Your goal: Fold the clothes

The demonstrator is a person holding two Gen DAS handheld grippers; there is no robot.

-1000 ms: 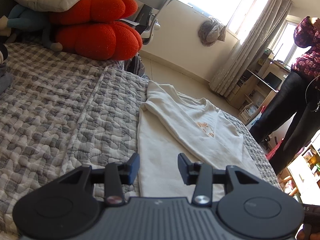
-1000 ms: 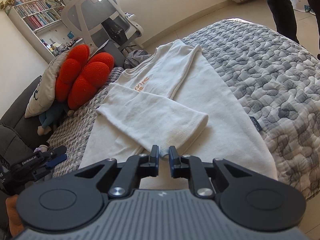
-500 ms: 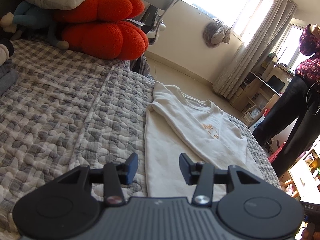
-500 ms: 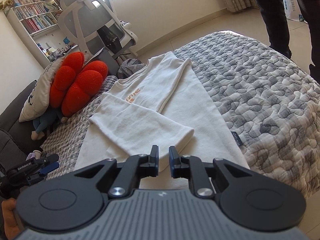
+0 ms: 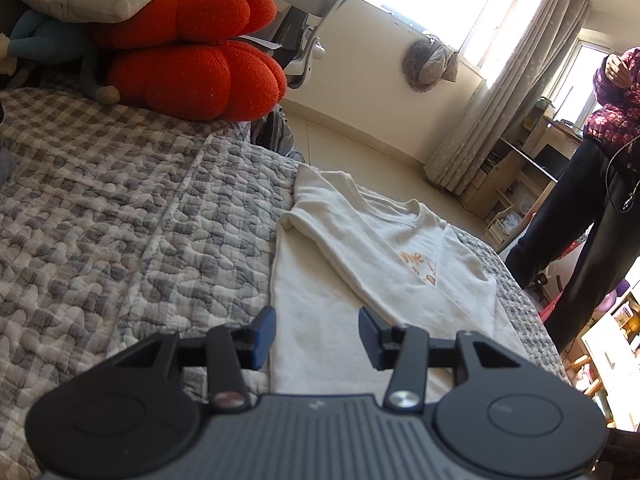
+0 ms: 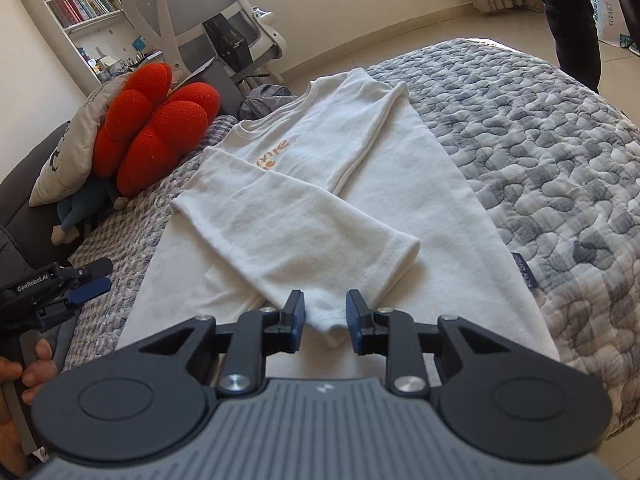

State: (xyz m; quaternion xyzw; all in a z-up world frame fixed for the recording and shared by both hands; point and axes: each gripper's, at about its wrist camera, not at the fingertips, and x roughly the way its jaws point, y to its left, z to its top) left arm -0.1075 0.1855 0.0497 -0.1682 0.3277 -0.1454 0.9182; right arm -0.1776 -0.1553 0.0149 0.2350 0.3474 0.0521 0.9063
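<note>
Sunlit curtained window point(image 5: 472, 4), bookshelf point(image 6: 76, 0)

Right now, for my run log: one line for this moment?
white cotton long-sleeved shirt: flat, sleeves crossed | left hand-held gripper: open | right hand-held gripper: open, straddling cuff

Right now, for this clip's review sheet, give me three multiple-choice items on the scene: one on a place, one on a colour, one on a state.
1. Where does the white shirt lie?
A. on the quilted bedspread
B. on the office chair
C. on the floor

2. What colour is the print on the shirt's chest?
A. green
B. orange
C. black

3. How are the shirt's sleeves?
A. spread out to the sides
B. hanging off the bed
C. folded in across the body

Answers:
1. A, the grey quilt shows on both sides of the shirt.
2. B, orange lettering sits below the collar.
3. C, both sleeves cross over the front, before the open right gripper.
</note>
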